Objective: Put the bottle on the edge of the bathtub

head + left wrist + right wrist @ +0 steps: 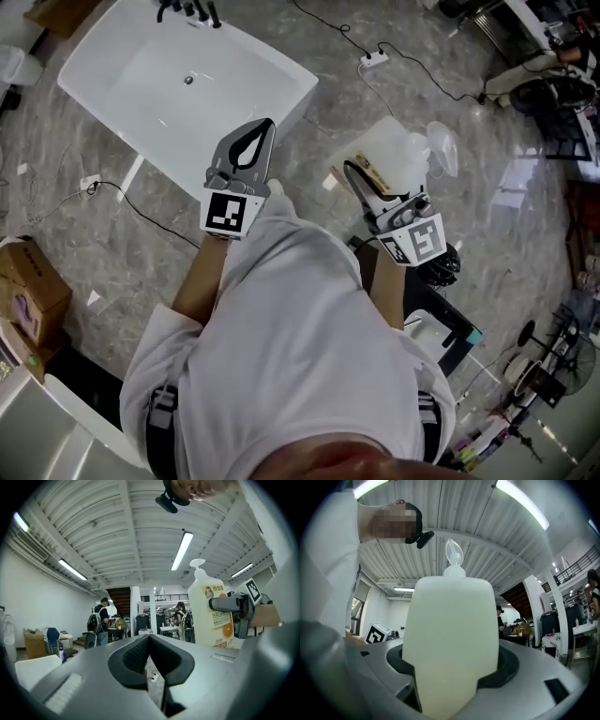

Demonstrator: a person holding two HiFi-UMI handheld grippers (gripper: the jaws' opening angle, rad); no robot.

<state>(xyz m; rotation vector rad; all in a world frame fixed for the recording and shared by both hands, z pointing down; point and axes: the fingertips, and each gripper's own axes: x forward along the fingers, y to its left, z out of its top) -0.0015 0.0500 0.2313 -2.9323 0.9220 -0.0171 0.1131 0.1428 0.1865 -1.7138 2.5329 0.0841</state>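
Observation:
In the head view the white bathtub [122, 42] stands on the marble floor at the upper left. My right gripper [384, 180] is shut on a white pump bottle [401, 150], held in the air to the right of the tub and apart from it. The right gripper view has the bottle [450, 625] filling the space between the jaws, pump head up. My left gripper [268, 127] hovers near the tub's near corner, shut with nothing in it. The left gripper view catches the bottle [211, 613] with its orange label and the right gripper [232, 605] at the right.
Black cables and a white power strip [373, 59] lie on the floor beyond the bottle. A cardboard box [33, 291] sits at the left edge. Black taps [187, 11] stand at the tub's far end. Stands and equipment crowd the right side [544, 356]. People [99, 620] stand far off.

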